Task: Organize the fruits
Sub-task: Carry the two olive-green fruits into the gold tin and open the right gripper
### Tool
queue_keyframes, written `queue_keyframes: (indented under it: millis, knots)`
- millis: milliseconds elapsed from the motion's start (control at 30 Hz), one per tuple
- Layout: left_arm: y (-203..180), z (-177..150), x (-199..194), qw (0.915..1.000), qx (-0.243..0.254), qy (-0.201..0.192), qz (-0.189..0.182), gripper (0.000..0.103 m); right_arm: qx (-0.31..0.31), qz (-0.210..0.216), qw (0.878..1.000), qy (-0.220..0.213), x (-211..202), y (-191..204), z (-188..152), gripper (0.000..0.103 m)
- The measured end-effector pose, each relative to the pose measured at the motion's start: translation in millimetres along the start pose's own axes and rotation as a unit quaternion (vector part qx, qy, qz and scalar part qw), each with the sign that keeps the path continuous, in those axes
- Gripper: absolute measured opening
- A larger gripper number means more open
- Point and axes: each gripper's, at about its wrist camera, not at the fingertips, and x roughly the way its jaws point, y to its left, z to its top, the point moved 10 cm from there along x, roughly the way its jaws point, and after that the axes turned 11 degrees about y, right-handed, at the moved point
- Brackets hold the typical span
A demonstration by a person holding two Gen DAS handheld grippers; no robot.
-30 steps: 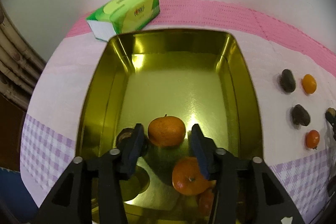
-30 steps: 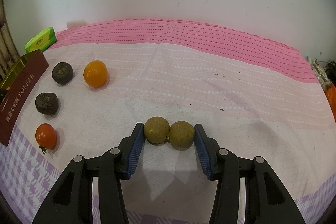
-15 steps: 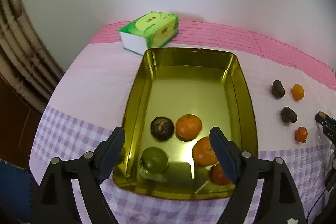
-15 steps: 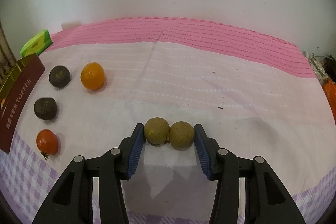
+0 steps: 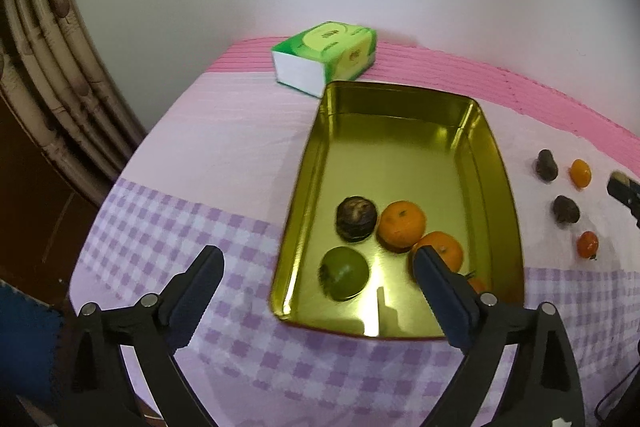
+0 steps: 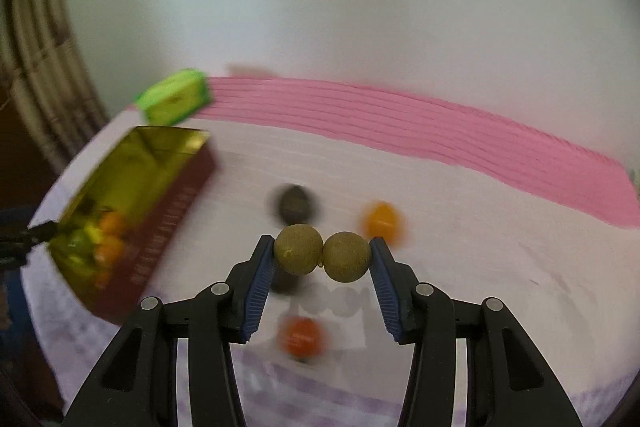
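1. Since a second ago the left gripper (image 5: 316,265) has let go of a mandarin in the gold tin (image 5: 404,321) and backed away; its jaws have just been opening and nothing sits between them now.
2. Right gripper (image 6: 322,255) has lifted off the worktop (image 5: 200,155) and swung toward the tin. It's clamped on a joined pair of brownish-green round fruits (image 6: 322,253), one pad on each outer side, which looks like the only way to carry both at once.
3. Tin contents so far: two mandarins (image 5: 402,227), a green fruit (image 5: 344,279), a dark wrinkled fruit (image 5: 356,219), plus something small and red mostly hidden behind the left gripper's finger.
4. Loose on the pink cloth beside the tin: two dark fruits (image 5: 566,209), a small orange one (image 5: 580,173) and a cherry tomato (image 5: 587,244).
5. Green tissue pack (image 5: 326,57) sits just behind the tin's far corner, not part of the job I'd say.
6. My guess: left is clearing out so right can drop the pair into the tin's far half. Right view is blurry though.
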Motion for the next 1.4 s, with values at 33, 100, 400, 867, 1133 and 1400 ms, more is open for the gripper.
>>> queue_keyframes:
  millis: [33, 100, 400, 867, 1133, 1400]
  knots:
    - [4, -2, -1, 1.0, -0.003, 0.0, 0.003, 0.095, -0.01, 0.008, 1.0, 0.0, 1, 15, 4, 0.049]
    - [11, -5, -2, 0.9999, -0.01, 0.002, 0.007, 0.095, -0.035, 0.025, 0.999, 0.002, 5, 46, 11, 0.049]
    - [35, -9, 2, 0.9989, -0.043, 0.007, 0.019, 0.095, -0.106, 0.04, 0.993, 0.022, 32, 129, 27, 0.049]
    - [53, -7, 7, 0.997, -0.073, 0.017, 0.02, 0.095, -0.158, 0.032, 0.985, 0.053, 68, 176, 29, 0.049]
    - [54, -8, 9, 0.997, -0.074, 0.018, 0.019, 0.095, -0.17, 0.03, 0.983, 0.069, 80, 183, 21, 0.049]
    - [52, -10, 10, 0.997, -0.073, 0.02, 0.016, 0.095, -0.177, 0.028, 0.981, 0.079, 84, 188, 14, 0.049]
